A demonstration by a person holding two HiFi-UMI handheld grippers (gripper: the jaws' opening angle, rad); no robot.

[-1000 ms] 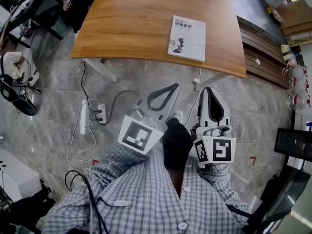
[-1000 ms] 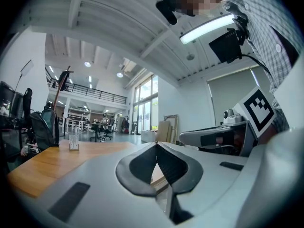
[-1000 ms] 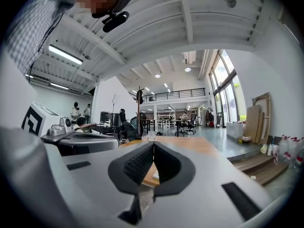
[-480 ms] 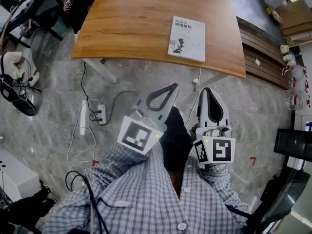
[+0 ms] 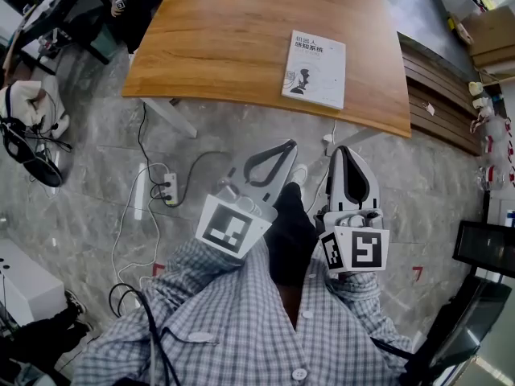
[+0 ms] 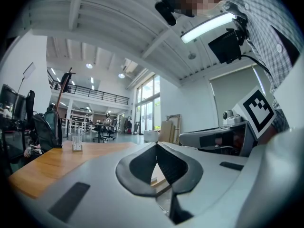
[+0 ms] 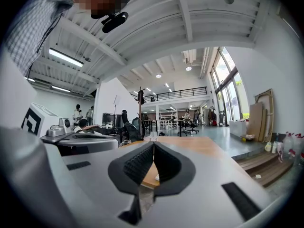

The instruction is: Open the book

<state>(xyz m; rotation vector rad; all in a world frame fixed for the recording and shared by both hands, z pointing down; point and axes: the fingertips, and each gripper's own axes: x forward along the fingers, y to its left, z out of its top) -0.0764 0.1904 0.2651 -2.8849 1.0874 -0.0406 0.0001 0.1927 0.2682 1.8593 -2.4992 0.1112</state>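
A closed white-covered book [image 5: 314,69] lies flat on the wooden table [image 5: 217,47], near its right front part. I stand back from the table with both grippers held level over the floor, pointing at it. My left gripper [image 5: 290,143] is shut, its pads meeting at the tips with nothing between them [image 6: 156,144]. The right gripper [image 5: 346,148] beside it is also shut and empty [image 7: 153,143]. Both stay well short of the table's front edge and apart from the book.
A power strip [image 5: 166,190] with trailing cables lies on the stone floor under the table's front left. Wooden steps [image 5: 441,95] and cardboard boxes [image 5: 492,29] stand to the right. A small glass holder [image 6: 76,144] sits at the table's far end.
The head view has shifted a little, so table and book sit slightly lower and to the right in the picture. Both grippers have stayed in place and shut.
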